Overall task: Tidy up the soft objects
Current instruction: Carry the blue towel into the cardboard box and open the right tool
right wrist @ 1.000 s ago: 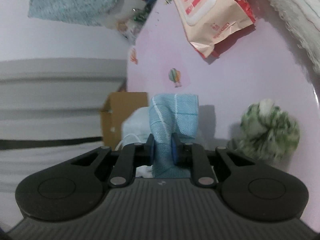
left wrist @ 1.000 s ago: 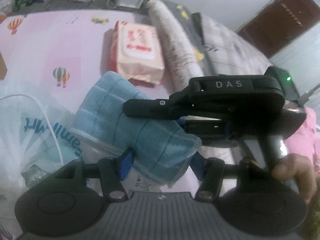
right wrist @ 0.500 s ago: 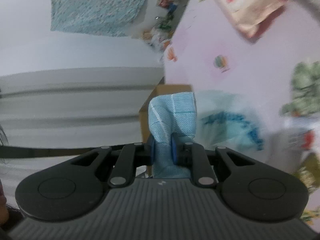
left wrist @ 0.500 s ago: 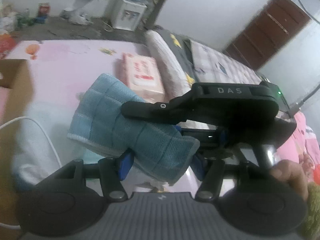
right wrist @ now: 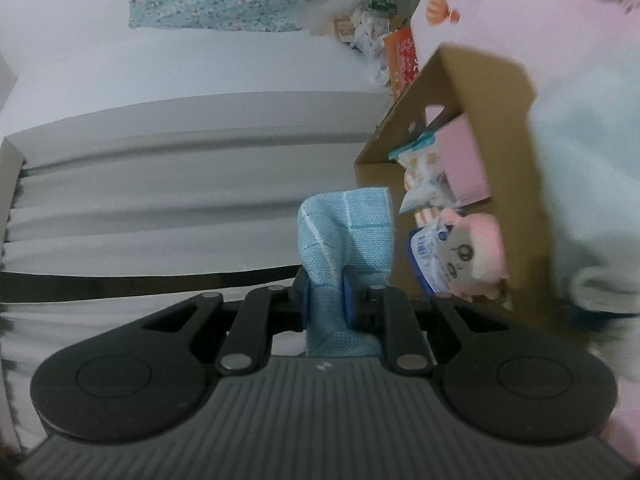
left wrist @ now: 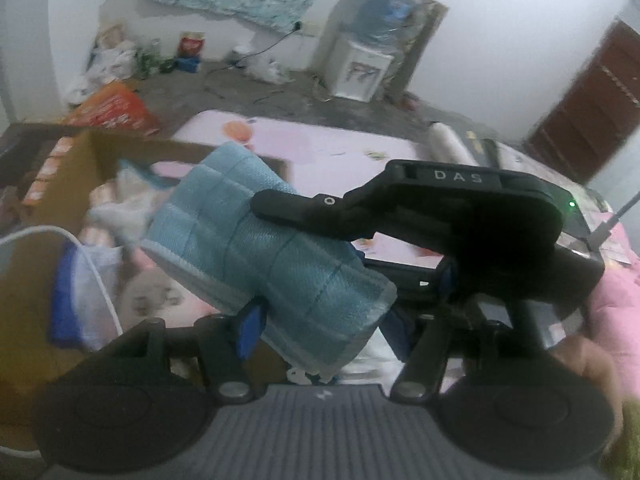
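Note:
A folded light blue cloth (left wrist: pixel 256 252) is pinched in my right gripper (right wrist: pixel 325 296), whose blue pads are shut on it (right wrist: pixel 344 236). The right gripper's black body (left wrist: pixel 460 220) crosses the left wrist view and holds the cloth in the air, just beside the open cardboard box (left wrist: pixel 76 160) (right wrist: pixel 500 128). My left gripper (left wrist: pixel 320 320) is open; the cloth hangs between its blue pads (left wrist: pixel 250 324) and I cannot tell whether it touches them. The box holds a pink plush toy (right wrist: pixel 476 252), snack packets (right wrist: pixel 424 168) and a pink pad.
The box stands on a pink bedsheet (left wrist: pixel 328 148). A white cable (left wrist: pixel 96 276) runs over the box at the left. A white plastic bag (right wrist: pixel 588 184) lies beside the box. A water dispenser (left wrist: pixel 360 72) and floor clutter stand beyond the bed.
Both grippers moved with the blue cloth away from the bed's middle toward the cardboard box. The box interior has come into view; the wipes pack and green pompom have left it.

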The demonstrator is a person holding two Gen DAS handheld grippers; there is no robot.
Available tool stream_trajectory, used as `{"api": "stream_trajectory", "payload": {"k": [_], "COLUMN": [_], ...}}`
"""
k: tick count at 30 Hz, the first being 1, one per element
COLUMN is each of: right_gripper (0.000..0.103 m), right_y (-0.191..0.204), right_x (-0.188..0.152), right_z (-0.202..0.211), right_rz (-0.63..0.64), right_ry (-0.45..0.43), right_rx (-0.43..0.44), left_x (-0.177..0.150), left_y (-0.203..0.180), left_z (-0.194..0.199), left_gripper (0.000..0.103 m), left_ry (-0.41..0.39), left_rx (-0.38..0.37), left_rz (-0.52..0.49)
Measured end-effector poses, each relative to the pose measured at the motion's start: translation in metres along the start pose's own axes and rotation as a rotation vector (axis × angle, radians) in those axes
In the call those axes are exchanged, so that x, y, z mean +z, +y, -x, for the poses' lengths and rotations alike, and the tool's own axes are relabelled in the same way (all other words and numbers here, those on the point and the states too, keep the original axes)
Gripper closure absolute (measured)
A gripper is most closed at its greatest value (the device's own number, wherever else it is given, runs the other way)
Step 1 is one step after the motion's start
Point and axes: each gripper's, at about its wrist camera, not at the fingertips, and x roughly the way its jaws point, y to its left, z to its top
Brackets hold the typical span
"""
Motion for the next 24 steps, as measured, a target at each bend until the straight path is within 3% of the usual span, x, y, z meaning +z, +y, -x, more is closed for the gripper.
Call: {"api": "stream_trajectory", "payload": {"k": [3, 7, 10, 13, 16, 24], "right_gripper": [0.088, 0.088, 0.084, 0.073, 0.06, 0.059], "right_y": [-0.005, -0.019, -0.019, -0.017, -0.011, 0.0], "right_x": [-0.007, -0.01, -0.01, -0.012, -0.013, -0.01], "right_z": [-0.035, -0.062, -0.075, -0.082, -0.079, -0.032], "right_rz": [0.005, 0.047, 0.126, 0.17, 0.203, 0.178], "right_ry": [-0.023, -0.071, -0.081, -0.084, -0.107, -0.189], "right_rx": [-0.054, -0.206, -0.366, -0.453, -0.477, -0.413], "left_x": [0.002, -0.003, -0.011, -0.013, -0.009, -0.006], "left_y": [0.029, 0.054, 0.067, 0.078, 0.086, 0.094], "left_z": [-0.018, -0.041, -0.051, -0.056, -0.063, -0.083], "left_gripper": [0.041, 0.041, 0.041, 0.041, 0.041, 0.046], "left_ry": [0.035, 0.095, 0.124, 0.138, 0.149, 0.167], "left_rx": [-0.001, -0.021, -0.048, -0.059, -0.067, -0.115], "left_rz": [0.011, 0.003, 0.012, 0.028, 0.042, 0.053]}}
